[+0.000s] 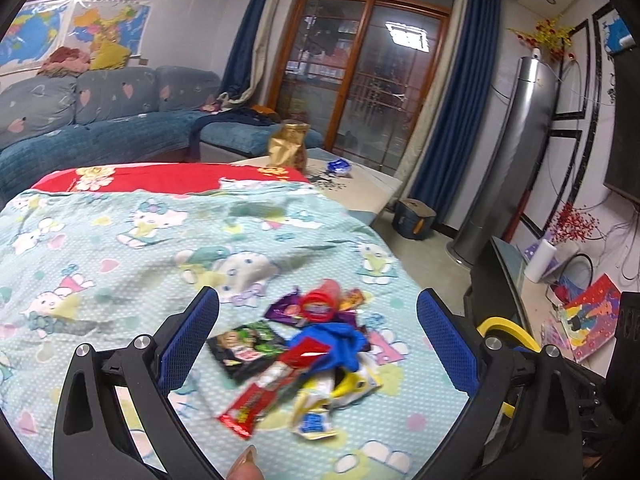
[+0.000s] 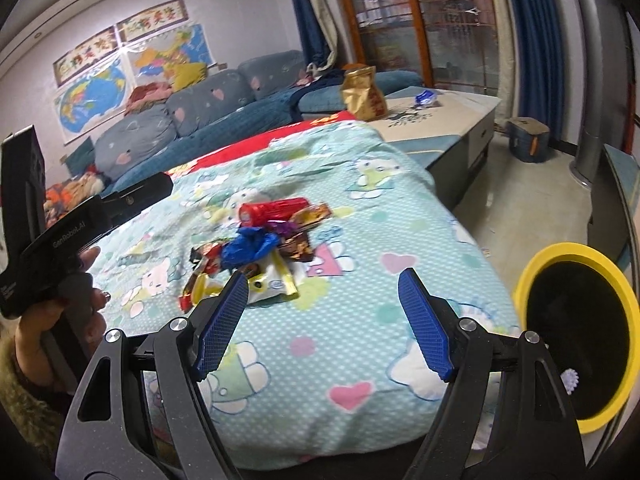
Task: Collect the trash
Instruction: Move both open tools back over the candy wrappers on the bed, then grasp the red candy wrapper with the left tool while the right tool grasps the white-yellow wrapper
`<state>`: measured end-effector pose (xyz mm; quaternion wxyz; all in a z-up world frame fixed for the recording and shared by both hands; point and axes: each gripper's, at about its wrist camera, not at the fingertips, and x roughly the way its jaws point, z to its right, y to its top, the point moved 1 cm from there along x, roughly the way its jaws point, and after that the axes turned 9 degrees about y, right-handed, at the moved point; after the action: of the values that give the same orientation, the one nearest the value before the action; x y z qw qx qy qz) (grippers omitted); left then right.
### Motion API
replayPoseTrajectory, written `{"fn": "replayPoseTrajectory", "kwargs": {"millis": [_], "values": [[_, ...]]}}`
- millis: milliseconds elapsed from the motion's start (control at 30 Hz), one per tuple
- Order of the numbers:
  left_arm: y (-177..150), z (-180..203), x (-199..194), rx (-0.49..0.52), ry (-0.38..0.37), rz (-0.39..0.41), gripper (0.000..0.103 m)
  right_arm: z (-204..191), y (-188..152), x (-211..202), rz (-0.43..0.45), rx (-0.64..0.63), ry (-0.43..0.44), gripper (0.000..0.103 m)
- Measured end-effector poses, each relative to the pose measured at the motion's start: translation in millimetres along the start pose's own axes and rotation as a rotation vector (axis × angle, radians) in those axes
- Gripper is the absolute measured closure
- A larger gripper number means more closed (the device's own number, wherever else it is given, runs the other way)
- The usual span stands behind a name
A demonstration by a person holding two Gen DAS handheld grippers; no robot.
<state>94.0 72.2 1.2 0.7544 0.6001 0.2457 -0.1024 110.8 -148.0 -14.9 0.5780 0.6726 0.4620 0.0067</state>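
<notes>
**A:** Where was the trash at that point?

**B:** I had it in one heap on the cartoon-print blanket, near the front right corner of the tabletop. In it: a red tube lying on its side at the far end, a crumpled blue wrapper in the middle, a long red wrapper, a black-and-green packet, a purple wrapper, and white-and-yellow packets at the near end. All touching or overlapping. Left view was blurred, so I couldn't read any labels.

**A:** Left claw?

**B:** The left claw was spread wide, blue pads on either side of the heap, nothing gripped. It pointed down at the pile. From the right camera I saw only its black body and the hand holding it, left of the heap.

**A:** Right claw?

**B:** The right claw was also wide apart and empty. It sat over bare blanket, just short of the heap's near end; its left pad lined up near the white packet, but I couldn't tell if they touched.

**A:** Bin?

**B:** A bin with a yellow rim and dark inside stood on the floor, just off the blanket's right edge.
</notes>
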Motion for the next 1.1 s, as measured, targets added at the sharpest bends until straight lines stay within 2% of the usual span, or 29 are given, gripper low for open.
{"fn": "replayPoseTrajectory", "kwargs": {"millis": [200,500,600,867,933,1100], "values": [[-3.0,-29.0,4.9,-0.008,0.039,-0.03,0.007,-9.8,2.2,27.0,-0.045,-0.012,0.026,0.034],[-15.9,-58.3,13.1,-0.026,0.045,-0.092,0.008,-18.4,-0.6,61.0,-0.117,-0.018,0.06,0.041],[-22.7,-60.2,15.1,-0.025,0.035,-0.117,0.018,-20.8,-0.1,73.6,-0.138,-0.013,0.072,0.045],[-44.9,-62.9,29.4,-0.024,-0.035,-0.215,0.032,-17.1,1.7,103.9,-0.194,0.024,0.096,0.059],[-49.5,-63.6,33.7,-0.026,-0.047,-0.234,0.038,-16.0,1.7,110.3,-0.205,0.036,0.102,0.06],[-59.3,-60.1,46.5,-0.02,-0.072,-0.278,0.046,-14.3,1.4,123.9,-0.232,0.049,0.114,0.06]]}}
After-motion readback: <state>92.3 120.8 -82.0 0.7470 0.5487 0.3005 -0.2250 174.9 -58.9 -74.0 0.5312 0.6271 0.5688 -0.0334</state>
